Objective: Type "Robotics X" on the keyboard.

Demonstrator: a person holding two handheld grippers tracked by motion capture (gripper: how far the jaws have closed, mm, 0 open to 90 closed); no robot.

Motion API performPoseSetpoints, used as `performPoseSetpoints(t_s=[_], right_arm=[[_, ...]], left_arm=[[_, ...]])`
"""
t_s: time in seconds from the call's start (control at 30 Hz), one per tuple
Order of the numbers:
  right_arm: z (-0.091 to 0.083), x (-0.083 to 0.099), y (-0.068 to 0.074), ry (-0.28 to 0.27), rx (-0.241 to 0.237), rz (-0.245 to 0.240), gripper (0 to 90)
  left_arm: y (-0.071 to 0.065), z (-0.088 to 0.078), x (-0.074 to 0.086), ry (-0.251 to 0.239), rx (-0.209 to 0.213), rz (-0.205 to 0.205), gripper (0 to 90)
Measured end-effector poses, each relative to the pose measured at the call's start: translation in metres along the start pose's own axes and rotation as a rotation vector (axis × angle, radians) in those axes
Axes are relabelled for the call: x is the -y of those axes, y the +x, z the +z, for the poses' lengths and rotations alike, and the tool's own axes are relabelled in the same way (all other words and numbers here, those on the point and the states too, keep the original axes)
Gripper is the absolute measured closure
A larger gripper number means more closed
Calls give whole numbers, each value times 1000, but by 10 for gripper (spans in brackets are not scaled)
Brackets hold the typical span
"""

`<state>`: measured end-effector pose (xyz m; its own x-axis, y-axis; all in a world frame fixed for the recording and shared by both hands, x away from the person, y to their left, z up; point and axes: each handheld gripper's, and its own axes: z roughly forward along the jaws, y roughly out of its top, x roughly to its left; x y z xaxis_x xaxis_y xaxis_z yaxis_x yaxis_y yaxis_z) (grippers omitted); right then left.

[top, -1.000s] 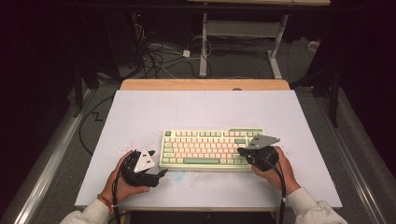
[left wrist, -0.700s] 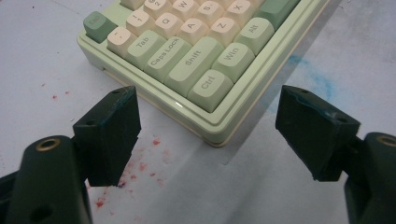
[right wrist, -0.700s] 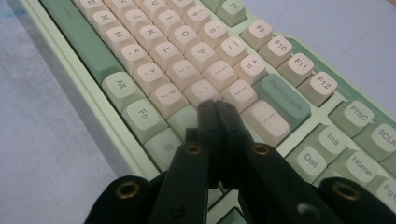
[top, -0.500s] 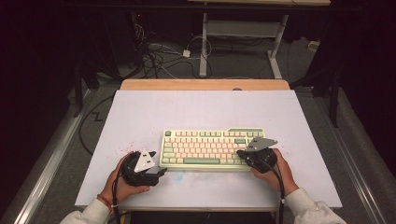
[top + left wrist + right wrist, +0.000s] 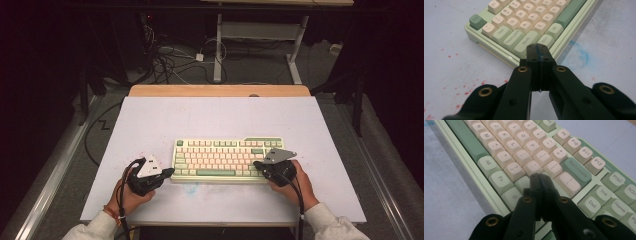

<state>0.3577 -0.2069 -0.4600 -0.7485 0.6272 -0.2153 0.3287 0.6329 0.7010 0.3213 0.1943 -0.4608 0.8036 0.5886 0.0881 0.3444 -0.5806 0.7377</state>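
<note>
- Evidently both tools are poised for pressing keys, judging by their pinched tips; the mechanical keyboard (image 5: 227, 159) lies near the white table's (image 5: 225, 117) front edge
- left gripper (image 5: 539, 51): jaws closed, empty, over the bottom-left corner key beside "Win"; right gripper (image 5: 540, 182): jaws together, empty, above keys near "Fn"
- Legible: "Caps Lock", "Shift", "Tab", "Backspace", "PTSC"

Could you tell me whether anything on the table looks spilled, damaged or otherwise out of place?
The keyboard lies flat, square to the table edge, and looks intact. The white table cover is stained, though: red specks beside the keyboard's left end and a faint blue smear in front of it. Both look like dried marks rather than a fresh spill.
</note>
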Motion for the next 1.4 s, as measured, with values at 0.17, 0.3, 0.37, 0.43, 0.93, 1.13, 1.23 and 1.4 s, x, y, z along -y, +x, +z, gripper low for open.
performPoseSetpoints(t_s=[0.17, 0.3, 0.37, 0.43, 0.93, 1.13, 1.23, 1.4], right_arm=[[0, 0, 0, 1, 4, 0, 900], [0, 0, 0, 0, 3, 0, 900], [0, 0, 0, -1, 2, 2, 900], [0, 0, 0, -1, 2, 2, 900], [1, 0, 1, 0, 12, -8, 900], [1, 0, 1, -1, 14, -10, 900], [1, 0, 1, 0, 14, -10, 900], [1, 0, 1, 0, 14, -9, 900]], left_arm=[[0, 3, -10, 9, 5, 10, 878], [-1, 6, -20, 22, 19, 16, 877], [-2, 9, -25, 36, 32, 26, 877], [-1, 11, -29, 38, 42, 29, 877], [0, 37, -58, 67, 36, 49, 878], [-2, 49, -69, 85, 51, 69, 878], [-3, 56, -72, 103, 60, 78, 878], [-6, 63, -74, 125, 68, 91, 878]])
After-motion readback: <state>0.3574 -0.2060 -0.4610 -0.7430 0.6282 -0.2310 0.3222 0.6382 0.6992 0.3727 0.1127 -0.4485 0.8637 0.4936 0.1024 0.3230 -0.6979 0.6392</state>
